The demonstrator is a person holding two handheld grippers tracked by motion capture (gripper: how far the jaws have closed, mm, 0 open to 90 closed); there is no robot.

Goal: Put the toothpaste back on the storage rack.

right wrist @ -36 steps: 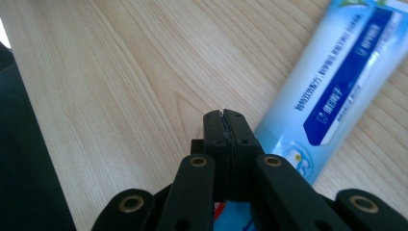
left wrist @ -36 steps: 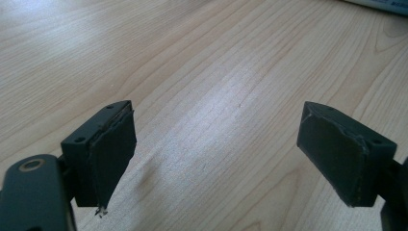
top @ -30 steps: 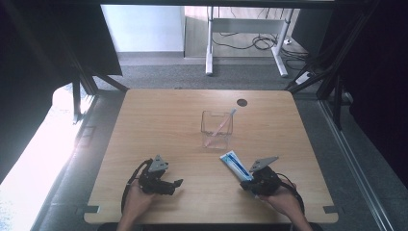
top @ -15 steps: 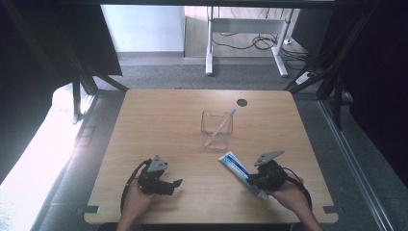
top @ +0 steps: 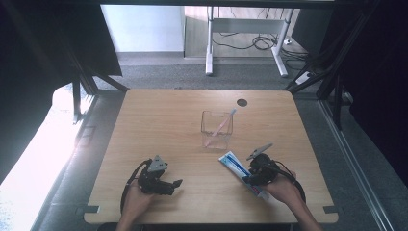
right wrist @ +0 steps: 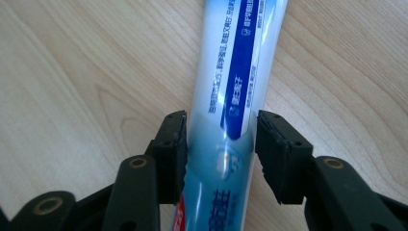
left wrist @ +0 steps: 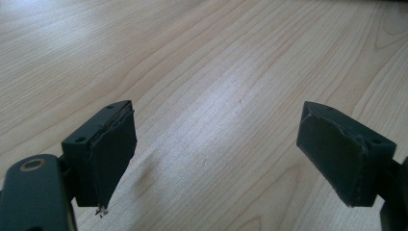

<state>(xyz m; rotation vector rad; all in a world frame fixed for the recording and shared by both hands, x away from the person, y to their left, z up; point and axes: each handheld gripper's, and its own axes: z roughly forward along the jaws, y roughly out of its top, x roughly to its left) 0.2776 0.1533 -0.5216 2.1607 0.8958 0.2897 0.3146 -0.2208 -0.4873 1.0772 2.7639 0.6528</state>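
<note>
A clear cup (top: 217, 130) holding a toothbrush (top: 220, 127) is standing just beyond the toothpaste tube (top: 239, 171) lying flat on the counter (top: 159, 120). Your right tongs (right wrist: 221, 144), pinching the tube a second ago, have just been opening and are straddling it. Your left tongs (left wrist: 216, 154) are resting spread, well left of the tube.

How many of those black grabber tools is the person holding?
2: the left gripper near the table's front left, open and empty; the right gripper at front right, jaws astride the toothpaste tube.
</note>
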